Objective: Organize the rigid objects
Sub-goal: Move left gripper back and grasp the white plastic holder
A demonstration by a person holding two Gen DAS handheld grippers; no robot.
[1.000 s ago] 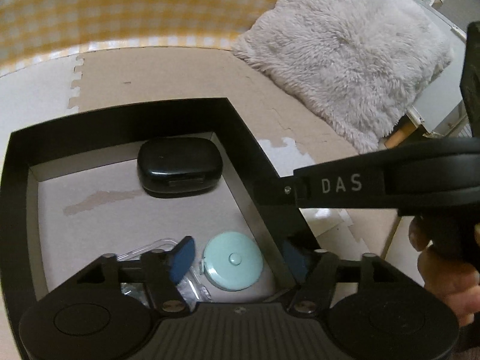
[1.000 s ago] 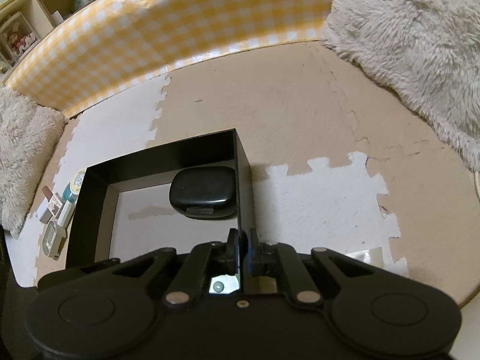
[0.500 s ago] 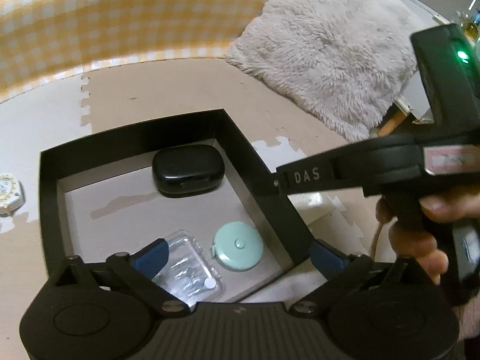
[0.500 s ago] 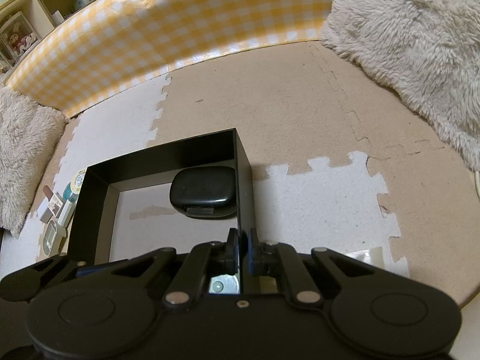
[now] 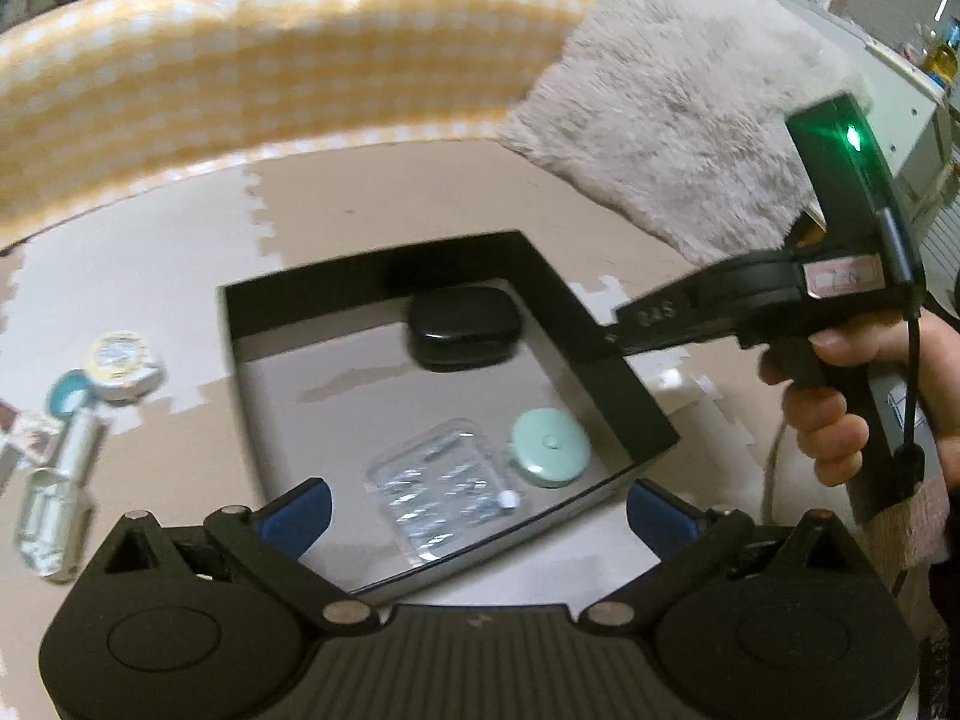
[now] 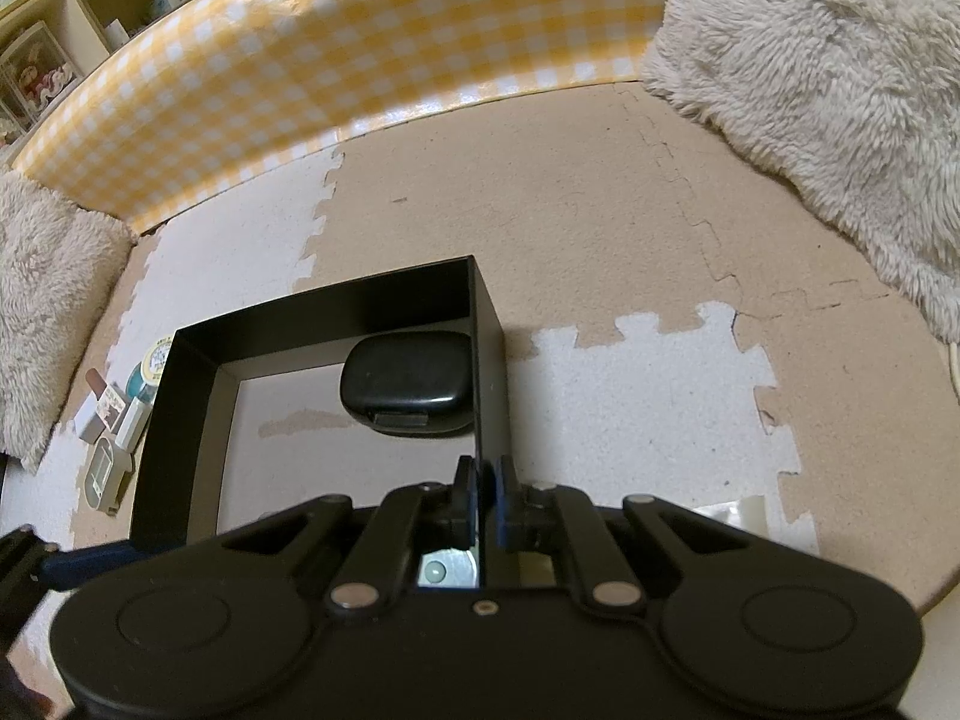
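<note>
My left tongs [image 5: 474,507] have just been opening and now gape at full width with nothing between the blue pads [image 5: 294,510], above the near edge of the black box [image 5: 606,360]. My right tongs [image 6: 483,501] are pinched shut on the box's right wall, steadying it on the foam floor mat [image 6: 630,408].

Inside the box lie three things: a black hard-shell case [image 5: 462,330] at the far wall, a mint-green round tape measure [image 5: 549,447] near the right wall, and a clear plastic blister pack [image 5: 444,495] just beside it at the near side.

Left of the box, on the mat, the leftovers wait: a round tin [image 5: 123,357], a teal-capped tube [image 5: 75,426] and a small clear bottle [image 5: 45,522].

I judge these to be light and stiff. The tin looks smooth, so it could slip; I would take it across its width, low on the rim. The tube and the bottle would roll, so a hold across the middle of the body seems safest. The thin box wall may flex if I squeeze or tug hard.
</note>
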